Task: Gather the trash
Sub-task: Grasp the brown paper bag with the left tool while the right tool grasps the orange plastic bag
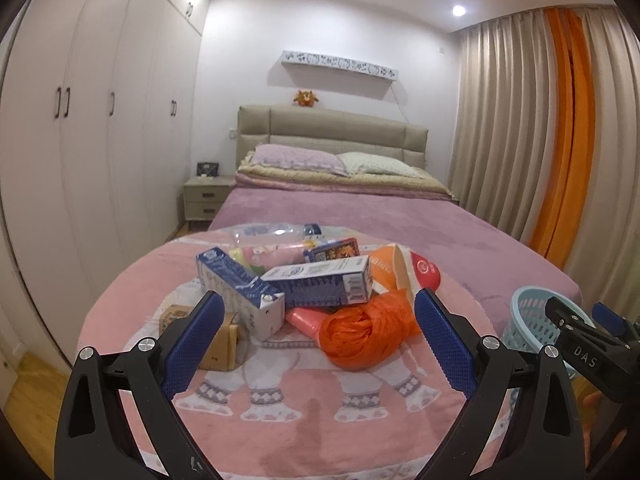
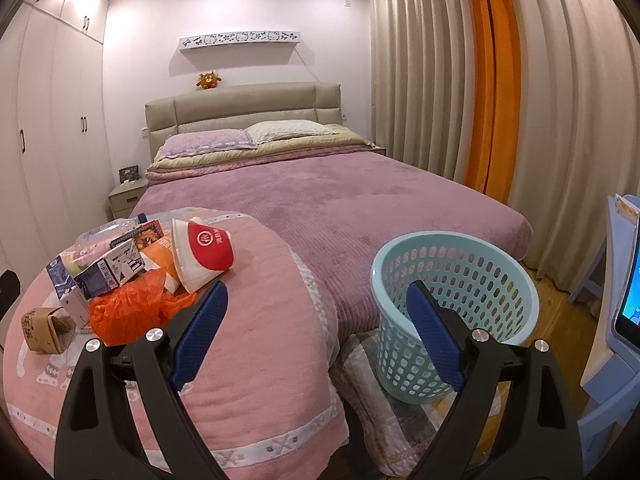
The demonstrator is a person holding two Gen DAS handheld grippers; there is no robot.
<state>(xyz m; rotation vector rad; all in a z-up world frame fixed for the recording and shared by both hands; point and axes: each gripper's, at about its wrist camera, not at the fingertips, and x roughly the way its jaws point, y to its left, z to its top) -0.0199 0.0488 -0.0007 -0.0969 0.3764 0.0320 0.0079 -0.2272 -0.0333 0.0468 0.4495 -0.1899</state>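
Observation:
A heap of trash lies on a pink blanket [image 1: 280,412] at the foot of the bed: two blue and white cartons [image 1: 324,282], an orange plastic bag [image 1: 362,332], a brown cardboard box [image 1: 218,340], a red and white paper container [image 2: 204,254] and a clear plastic bottle [image 1: 272,234]. My left gripper [image 1: 318,316] is open just in front of the heap, holding nothing. My right gripper [image 2: 316,306] is open too, between the heap and a light blue perforated basket [image 2: 452,300] on the floor. The basket [image 1: 532,320] also shows at the right of the left wrist view.
The bed has a purple cover [image 2: 360,200] and pillows by a padded headboard. White wardrobes [image 1: 80,140] line the left wall, with a nightstand [image 1: 206,198] beside the bed. Beige and orange curtains [image 2: 480,80] hang on the right. A blue chair and a screen [image 2: 628,300] stand at far right.

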